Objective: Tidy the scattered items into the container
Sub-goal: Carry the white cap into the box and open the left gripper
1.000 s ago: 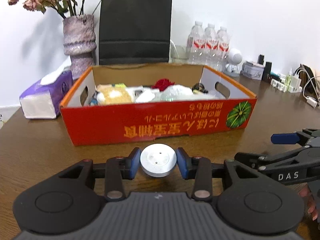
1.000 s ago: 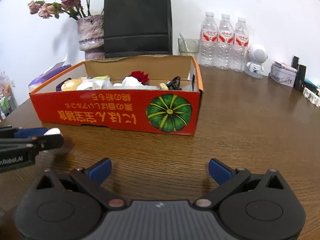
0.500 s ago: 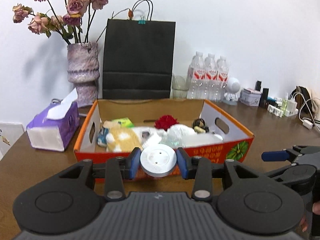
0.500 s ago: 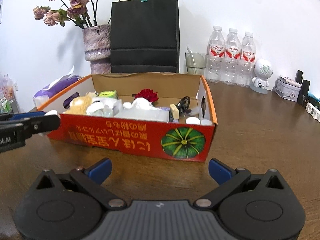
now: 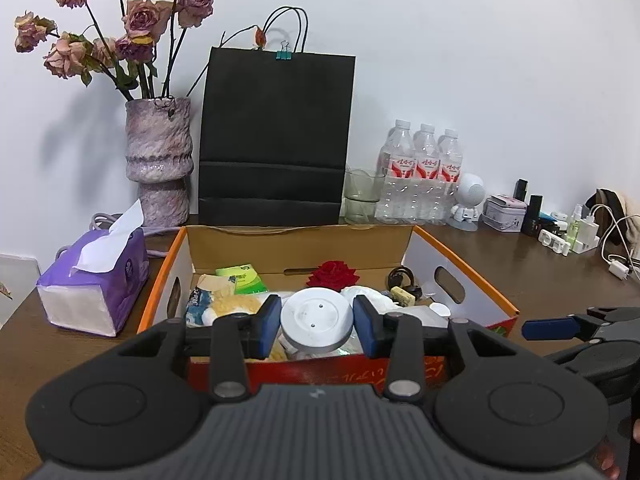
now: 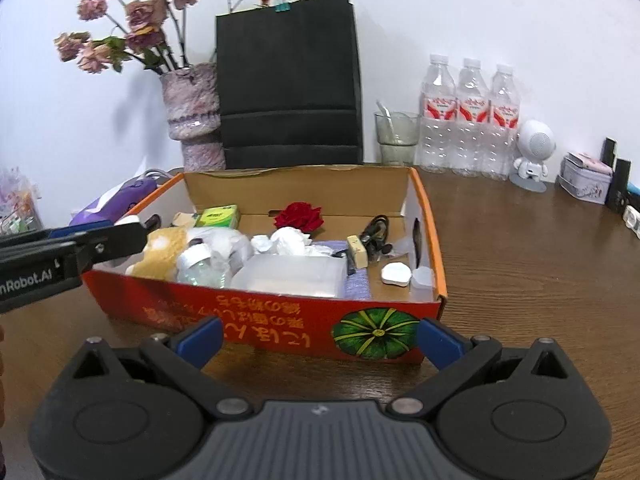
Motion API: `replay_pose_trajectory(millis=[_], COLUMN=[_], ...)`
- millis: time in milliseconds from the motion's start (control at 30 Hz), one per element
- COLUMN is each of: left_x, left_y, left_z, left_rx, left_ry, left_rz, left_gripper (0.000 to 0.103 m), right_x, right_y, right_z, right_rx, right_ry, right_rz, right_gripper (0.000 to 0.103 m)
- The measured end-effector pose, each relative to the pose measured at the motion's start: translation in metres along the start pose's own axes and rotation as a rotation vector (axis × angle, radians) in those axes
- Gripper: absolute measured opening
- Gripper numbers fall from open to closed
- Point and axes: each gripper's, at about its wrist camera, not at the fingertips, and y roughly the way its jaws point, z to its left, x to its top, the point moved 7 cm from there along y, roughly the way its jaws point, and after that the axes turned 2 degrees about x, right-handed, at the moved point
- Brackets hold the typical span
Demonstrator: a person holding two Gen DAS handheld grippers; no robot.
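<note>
The left claw (image 5: 316, 326) pinches a white round disc (image 5: 316, 322) between its blue pads and has risen from the bench (image 6: 540, 264) to hang over the near wall of the red cardboard box (image 6: 280, 322), which sits toward the bench's far edge. A second ago the disc was level with the box's front face; now it is above the jumble inside, so release looks close. The right claw (image 6: 320, 338), spread wide and empty, has lifted alongside, facing the box's front.
</note>
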Motion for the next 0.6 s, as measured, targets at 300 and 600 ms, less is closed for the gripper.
replay_pose_trajectory(millis=[300, 600], left_x=[0.009, 0.012], left_y=[0.022, 0.065], left_z=[-0.001, 0.0], left_rx=[0.002, 0.065], left_ry=[0.01, -0.001], left_rz=[0.008, 0.072], left_gripper=[0.04, 0.097], right_x=[0.011, 0.012], right_y=[0.007, 0.017], right_z=[-0.012, -0.023], right_rx=[-0.014, -0.032], right_ry=[0.057, 0.092], right_rz=[-0.002, 0.025], right_gripper=[0.103, 0.103])
